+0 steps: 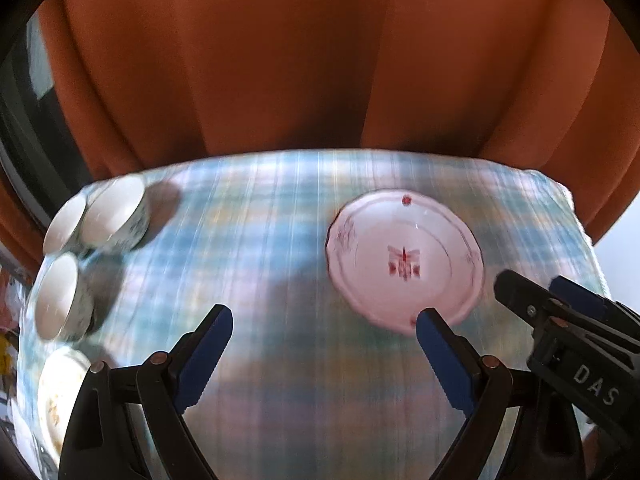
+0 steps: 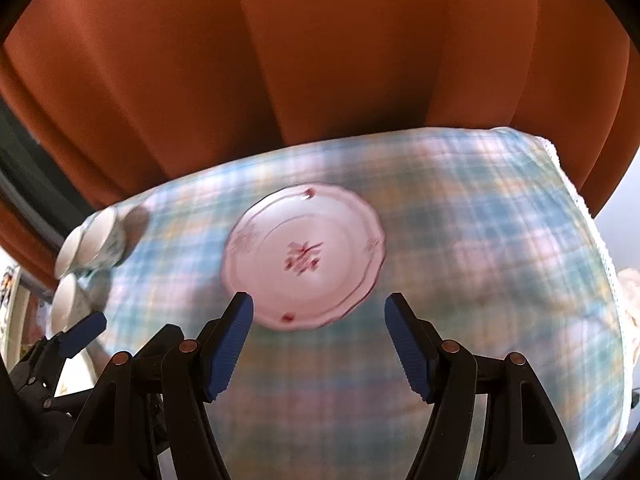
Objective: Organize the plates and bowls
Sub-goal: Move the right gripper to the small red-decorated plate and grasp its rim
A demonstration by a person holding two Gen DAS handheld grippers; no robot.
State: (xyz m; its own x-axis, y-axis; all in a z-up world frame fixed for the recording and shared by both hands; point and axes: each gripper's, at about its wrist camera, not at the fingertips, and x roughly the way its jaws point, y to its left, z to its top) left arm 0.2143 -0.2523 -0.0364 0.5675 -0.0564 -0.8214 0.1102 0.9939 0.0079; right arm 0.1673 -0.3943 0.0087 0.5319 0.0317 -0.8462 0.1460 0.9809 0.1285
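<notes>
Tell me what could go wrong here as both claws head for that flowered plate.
1. The plate lies flat on the checked tablecloth; a claw sliding under its rim could snag or drag the cloth.
2. The left claw and right claw, both open, sit close together and might collide.
3. The bowls crowd the table edge.

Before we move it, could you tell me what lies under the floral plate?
The floral plate rests directly on the plaid tablecloth, with nothing stacked on it. The cloth hides the table beneath, and the plate covers whatever is immediately under it.
</notes>
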